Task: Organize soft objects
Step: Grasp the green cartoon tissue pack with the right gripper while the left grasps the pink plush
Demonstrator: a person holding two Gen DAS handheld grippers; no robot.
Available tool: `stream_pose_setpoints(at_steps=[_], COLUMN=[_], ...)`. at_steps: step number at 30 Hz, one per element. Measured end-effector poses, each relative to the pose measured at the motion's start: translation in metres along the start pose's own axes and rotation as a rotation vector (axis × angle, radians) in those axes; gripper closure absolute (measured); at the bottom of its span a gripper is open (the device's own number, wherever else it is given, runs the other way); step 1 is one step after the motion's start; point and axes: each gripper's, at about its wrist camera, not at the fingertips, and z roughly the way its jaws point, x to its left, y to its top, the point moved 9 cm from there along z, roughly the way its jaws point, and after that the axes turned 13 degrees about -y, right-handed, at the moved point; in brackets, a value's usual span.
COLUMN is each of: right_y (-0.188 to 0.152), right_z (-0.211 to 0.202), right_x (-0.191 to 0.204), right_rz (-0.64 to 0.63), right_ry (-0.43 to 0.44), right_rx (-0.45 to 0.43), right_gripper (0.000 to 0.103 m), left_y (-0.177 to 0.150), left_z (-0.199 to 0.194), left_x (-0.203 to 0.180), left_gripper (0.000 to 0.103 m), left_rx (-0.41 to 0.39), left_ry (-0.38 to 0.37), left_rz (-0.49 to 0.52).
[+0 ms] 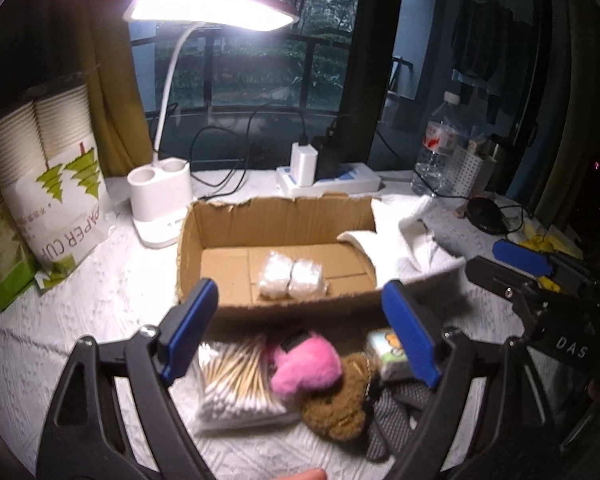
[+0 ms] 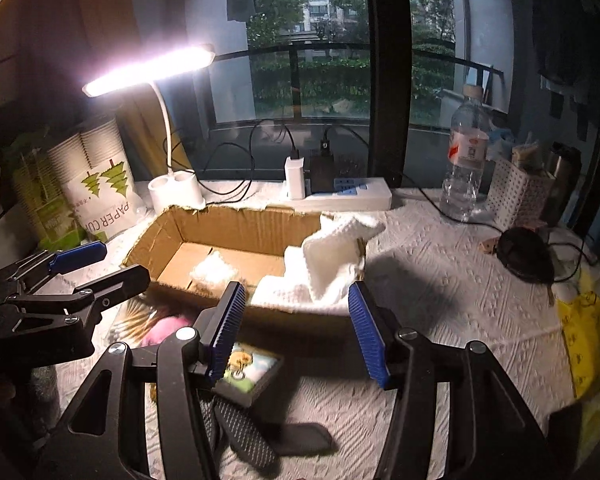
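a: where's the white towel [image 2: 332, 256]?

b: draped over the right end of the cardboard box [image 1: 220, 236].

a: and the grippers?

b: left gripper [image 1: 300, 320] and right gripper [image 2: 296, 332] both gape, holding nothing.

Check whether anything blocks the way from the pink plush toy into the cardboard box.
Only the box's own near wall stands between them: the pink plush toy lies on the table just in front of it, so it must go up over that wall. Inside, bare floor is visible left of the wrapped white packs.
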Motion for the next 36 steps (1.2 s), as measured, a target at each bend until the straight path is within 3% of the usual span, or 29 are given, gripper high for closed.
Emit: stream_pose_setpoints(at_steps=[7, 11, 25, 32, 36], right_y=[-0.028, -0.038, -0.059, -0.068, -0.069], right_z=[0.007, 0.013, 0.040, 0.050, 0.049], right_x=[0.010, 0.020, 0.053, 0.055, 0.054], right_rz=[-0.007, 0.000, -0.017, -0.009, -0.001], right_ry=[0.009, 0.038, 0.065, 0.102, 0.133], right_rx=[0.050, 0.074, 0.154, 0.197, 0.197], right_gripper=[0.045, 0.033, 0.033, 0.033, 0.043], left_y=[-0.023, -0.037, -0.062, -0.060, -0.056], left_z=[-0.001, 0.001, 0.010, 0.016, 0.023], left_x=[0.006, 0.012, 0.043, 0.036, 0.027], left_gripper=[0.017, 0.017, 0.017, 0.017, 0.017], left_rx=[0.021, 0.041, 0.088, 0.096, 0.107], left_ry=[0.009, 0.008, 0.008, -0.004, -0.006], left_rz=[-0.012, -0.024, -0.096, -0.065, -0.032])
